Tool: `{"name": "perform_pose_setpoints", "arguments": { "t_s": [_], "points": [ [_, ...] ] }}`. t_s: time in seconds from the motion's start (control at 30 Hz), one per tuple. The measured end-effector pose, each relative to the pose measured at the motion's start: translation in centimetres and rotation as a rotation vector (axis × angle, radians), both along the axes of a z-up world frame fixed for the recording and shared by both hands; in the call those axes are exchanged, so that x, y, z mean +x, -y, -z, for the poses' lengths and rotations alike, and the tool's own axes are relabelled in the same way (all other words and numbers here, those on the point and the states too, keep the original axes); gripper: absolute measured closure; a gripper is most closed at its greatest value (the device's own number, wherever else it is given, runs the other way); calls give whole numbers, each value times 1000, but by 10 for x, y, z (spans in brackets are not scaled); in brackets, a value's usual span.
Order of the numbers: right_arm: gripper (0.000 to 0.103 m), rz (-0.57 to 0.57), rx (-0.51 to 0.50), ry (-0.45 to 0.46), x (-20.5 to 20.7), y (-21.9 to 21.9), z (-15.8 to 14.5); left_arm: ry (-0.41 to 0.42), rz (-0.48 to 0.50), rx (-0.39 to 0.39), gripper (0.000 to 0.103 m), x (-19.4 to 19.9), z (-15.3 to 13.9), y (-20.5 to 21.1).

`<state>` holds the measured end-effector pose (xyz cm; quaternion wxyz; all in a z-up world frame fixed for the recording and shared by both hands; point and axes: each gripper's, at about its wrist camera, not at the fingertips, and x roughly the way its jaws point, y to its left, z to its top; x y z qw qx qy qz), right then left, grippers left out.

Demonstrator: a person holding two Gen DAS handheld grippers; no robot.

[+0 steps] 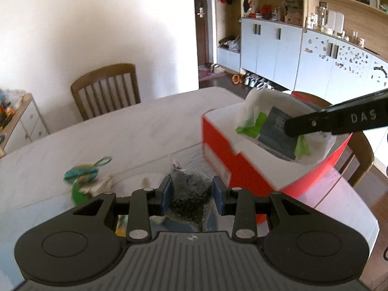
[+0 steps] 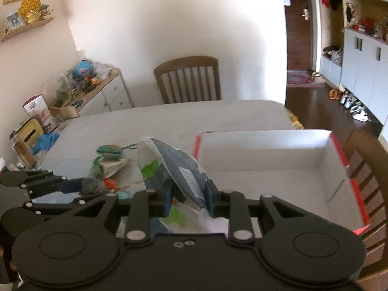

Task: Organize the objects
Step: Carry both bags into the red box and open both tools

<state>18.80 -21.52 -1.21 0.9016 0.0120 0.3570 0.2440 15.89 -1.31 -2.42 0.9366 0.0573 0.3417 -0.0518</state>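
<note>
Matt cardboard box, glossy marble-look table, crinkly plastic bag, wooden chair

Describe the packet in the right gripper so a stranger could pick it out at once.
Start at the red box with the white inside on the pale table. At its near left corner the right gripper pinches a crumpled packet. Unlike the left gripper's clear bag of dark bits, it is blue-grey, white and green.

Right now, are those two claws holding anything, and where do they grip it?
Yes. The left gripper pinches a clear bag of dark bits across its middle. The right gripper clamps a blue-and-white packet near its lower end.
</note>
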Motion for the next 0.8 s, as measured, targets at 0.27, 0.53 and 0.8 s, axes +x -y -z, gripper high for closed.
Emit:
{"name": "perform_pose_setpoints", "arguments": {
  "t_s": [0.27, 0.53, 0.8],
  "points": [
    [77, 69, -54, 9, 22, 48, 15, -51, 55, 7, 68, 48, 5, 49],
    [77, 131, -103, -22, 47, 77, 40, -114, 110, 19, 68, 92, 18, 93],
    [77, 167, -105, -94, 68, 99, 65, -230, 151, 6, 68, 138, 45, 135]
  ]
}}
